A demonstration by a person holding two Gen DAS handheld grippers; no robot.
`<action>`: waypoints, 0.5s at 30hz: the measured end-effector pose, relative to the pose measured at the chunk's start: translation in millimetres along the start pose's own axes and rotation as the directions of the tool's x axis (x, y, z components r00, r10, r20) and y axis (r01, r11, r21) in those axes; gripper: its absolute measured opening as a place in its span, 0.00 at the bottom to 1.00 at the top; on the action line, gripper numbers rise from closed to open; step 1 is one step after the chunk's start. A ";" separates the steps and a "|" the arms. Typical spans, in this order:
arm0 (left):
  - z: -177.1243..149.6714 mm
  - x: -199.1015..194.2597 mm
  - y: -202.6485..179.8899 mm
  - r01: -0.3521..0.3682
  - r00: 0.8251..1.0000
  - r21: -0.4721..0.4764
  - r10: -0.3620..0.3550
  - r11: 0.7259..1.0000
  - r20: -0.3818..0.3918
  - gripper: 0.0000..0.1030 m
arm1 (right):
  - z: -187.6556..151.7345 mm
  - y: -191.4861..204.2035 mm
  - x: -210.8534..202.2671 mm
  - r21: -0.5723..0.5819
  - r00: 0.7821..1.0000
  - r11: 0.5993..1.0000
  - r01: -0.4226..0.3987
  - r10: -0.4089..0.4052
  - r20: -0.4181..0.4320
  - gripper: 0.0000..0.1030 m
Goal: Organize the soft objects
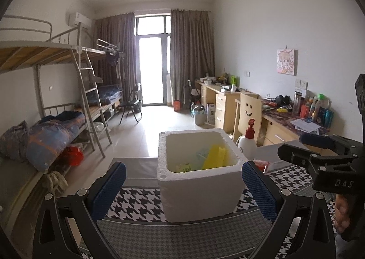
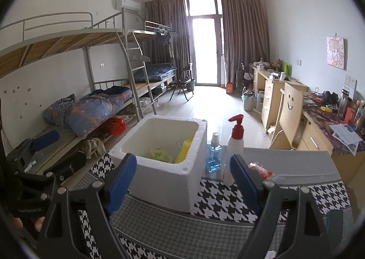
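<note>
A white foam box [image 1: 200, 188] stands on a houndstooth mat, also in the right wrist view [image 2: 159, 181]. Inside it lie a yellow sponge [image 1: 214, 155] [image 2: 186, 148], a yellow-green packet [image 1: 183, 167] [image 2: 159, 153] and a pale blue soft item [image 1: 202, 153]. A red packet [image 2: 260, 171] [image 1: 261, 164] lies on the grey table right of the box. My left gripper [image 1: 182, 192] is open and empty, its fingers on either side of the box. My right gripper [image 2: 182, 183] is open and empty, in front of the box and bottles.
A white pump bottle with red top [image 2: 235, 142] [image 1: 247, 142] and a blue liquid bottle [image 2: 214, 156] stand right of the box. Bunk beds [image 2: 91, 99] line the left wall, desks and a chair [image 2: 289, 113] the right. The table edge [image 2: 296, 151] lies beyond.
</note>
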State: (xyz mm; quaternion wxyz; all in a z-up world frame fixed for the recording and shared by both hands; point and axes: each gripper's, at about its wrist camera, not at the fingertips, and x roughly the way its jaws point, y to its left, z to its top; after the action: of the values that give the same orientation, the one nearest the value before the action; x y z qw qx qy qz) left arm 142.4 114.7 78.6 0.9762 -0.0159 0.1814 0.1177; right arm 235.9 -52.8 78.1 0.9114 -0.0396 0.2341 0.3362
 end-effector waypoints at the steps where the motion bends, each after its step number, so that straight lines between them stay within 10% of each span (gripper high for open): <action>1: -0.3 -1.2 -0.2 0.000 1.000 0.000 0.000 1.000 0.002 0.99 | -2.0 0.0 -1.6 0.002 1.000 1.000 0.003 -0.003 0.001 0.84; 15: -10.6 -21.9 -14.6 0.047 0.999 0.015 -0.047 0.999 0.027 0.99 | -17.6 -3.1 -26.5 -0.007 0.999 1.000 0.029 -0.028 0.033 0.84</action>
State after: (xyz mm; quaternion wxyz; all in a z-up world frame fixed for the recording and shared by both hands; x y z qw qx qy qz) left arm 122.3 94.8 76.4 0.9812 -0.0114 0.1685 0.0935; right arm 213.2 -75.0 74.2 0.9196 -0.0410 0.2174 0.3247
